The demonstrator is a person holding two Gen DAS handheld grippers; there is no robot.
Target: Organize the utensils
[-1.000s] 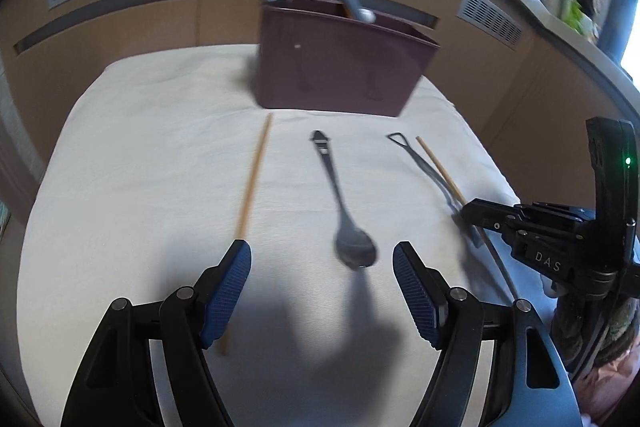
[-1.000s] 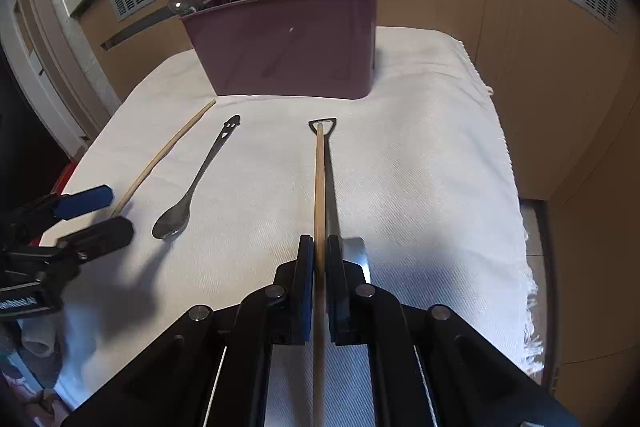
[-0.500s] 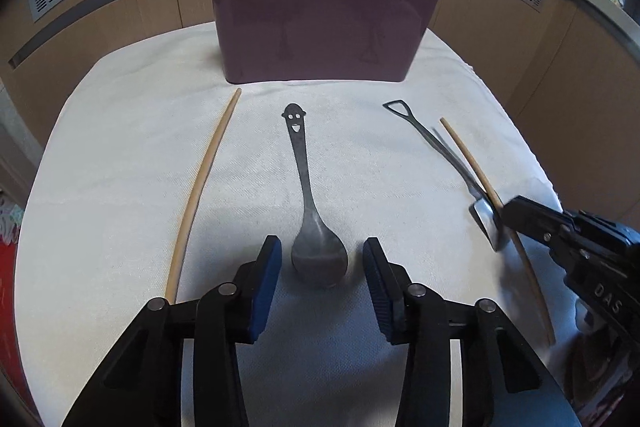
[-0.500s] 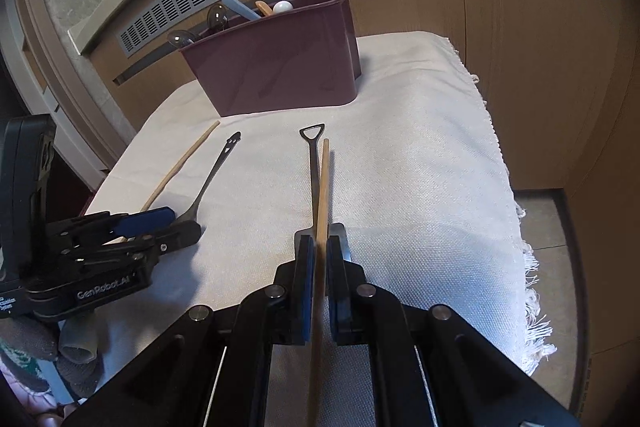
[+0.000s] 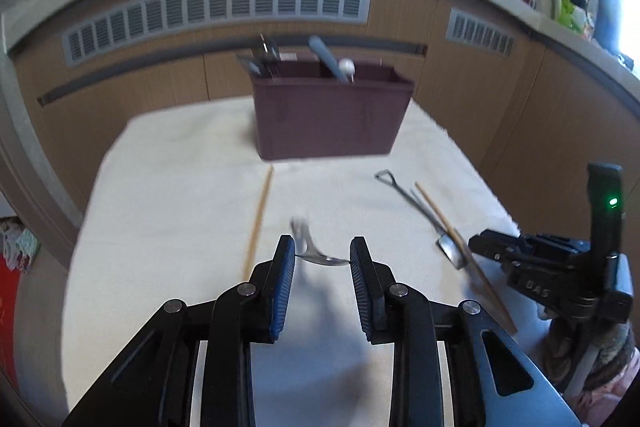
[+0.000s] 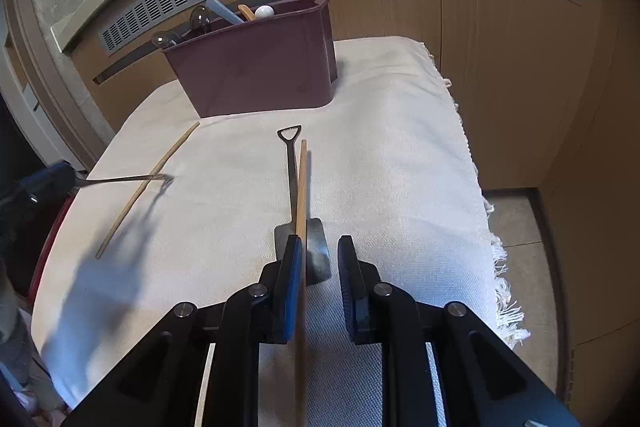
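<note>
My left gripper (image 5: pixel 322 251) is shut on the bowl of a metal spoon (image 5: pixel 316 255) and holds it above the white cloth; the spoon's handle (image 6: pixel 128 179) sticks out level in the right wrist view. My right gripper (image 6: pixel 318 247) is open; a wooden chopstick (image 6: pixel 301 187) lies between its fingers against the left pad, over a small shovel-shaped spoon (image 6: pixel 310 239). A second chopstick (image 5: pixel 259 221) lies on the cloth to the left. The maroon utensil bin (image 5: pixel 328 115) stands at the back with several utensils in it.
The white cloth (image 6: pixel 400 155) covers a small table with a fringed right edge. Wooden cabinet fronts with vent grilles (image 5: pixel 216 11) rise behind the bin. The right gripper's body (image 5: pixel 560 267) shows at the right in the left wrist view.
My left gripper closed on the spoon's bowl and lifted it off the cloth. My right gripper opened, releasing the chopstick, which now lies across the shovel spoon.
</note>
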